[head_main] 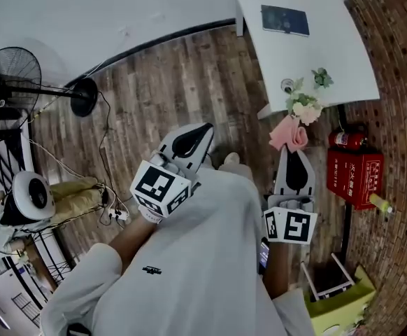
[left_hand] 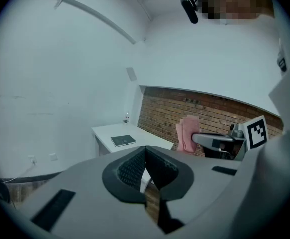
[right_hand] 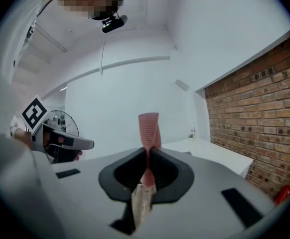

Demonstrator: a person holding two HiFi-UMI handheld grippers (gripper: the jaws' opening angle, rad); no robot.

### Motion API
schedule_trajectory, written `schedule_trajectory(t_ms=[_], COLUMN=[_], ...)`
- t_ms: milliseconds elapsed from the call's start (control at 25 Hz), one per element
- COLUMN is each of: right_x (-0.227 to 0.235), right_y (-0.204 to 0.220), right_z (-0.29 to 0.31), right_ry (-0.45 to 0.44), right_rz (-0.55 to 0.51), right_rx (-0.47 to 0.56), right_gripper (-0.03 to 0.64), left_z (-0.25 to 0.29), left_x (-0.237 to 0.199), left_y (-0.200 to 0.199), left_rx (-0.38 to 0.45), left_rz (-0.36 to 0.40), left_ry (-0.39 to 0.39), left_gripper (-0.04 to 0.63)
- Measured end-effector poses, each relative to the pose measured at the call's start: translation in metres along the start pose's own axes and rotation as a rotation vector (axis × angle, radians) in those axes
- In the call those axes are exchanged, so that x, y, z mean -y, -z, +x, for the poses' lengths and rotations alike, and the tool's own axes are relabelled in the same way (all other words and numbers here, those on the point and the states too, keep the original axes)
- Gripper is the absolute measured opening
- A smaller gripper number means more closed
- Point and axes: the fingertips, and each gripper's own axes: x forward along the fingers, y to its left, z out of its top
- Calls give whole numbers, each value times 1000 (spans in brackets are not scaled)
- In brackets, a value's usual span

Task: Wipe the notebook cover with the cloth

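Head view: a dark, closed notebook lies flat at 1 o'clock on a white table, bare tabletop on every side, flowers by the table's near edge. At 4 o'clock the right gripper pinches a twisted pink cloth just below that edge, well apart from the notebook, while the left gripper, near centre, has its jaws closed together on nothing. Open wood floor spreads toward a fan at 9 o'clock; a brick wall closes the 3 o'clock side.
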Motion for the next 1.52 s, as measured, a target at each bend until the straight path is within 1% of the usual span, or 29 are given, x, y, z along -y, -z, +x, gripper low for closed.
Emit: schedule_trajectory(t_ms=[160,400,560,760,960,1080,1200,1320,1360,1520], right_x=[13,25,29,31,38,35,37,40,40,48], right_y=[2,6,8,4,-9,-21,-35,-51,-56,-71], right_z=[-7,4,23,58,111,147,184,220,233,282], right_ry=[14,-3,-18,-9,17,1,36,50,53,98], right_rz=[7,-14,-56,-69,-10,-2,0,102,122,97], right_rx=[-10,-25,-30,-39,-27,-25,-26,-13,-10,-3], right_gripper=[17,18,29,31,32,31,31,28,28,28], left_z=[11,31,46,71,110,136,163,190,198,223], left_x=[14,12,-3,-32,-74,-103,-136,-176,-192,-251], left_y=[-7,-13,-20,-34,-50,-66,-86,-107,-114,-142], left_rx=[-10,-11,6,18,8,-3,-10,-13,-15,-5], left_rz=[32,41,35,24,0,-7,-7,-16,-21,-7], left_ry=[31,35,29,43,89,132,180,215,220,236], left_gripper=[18,18,18,18,18,18,18,18,18,18])
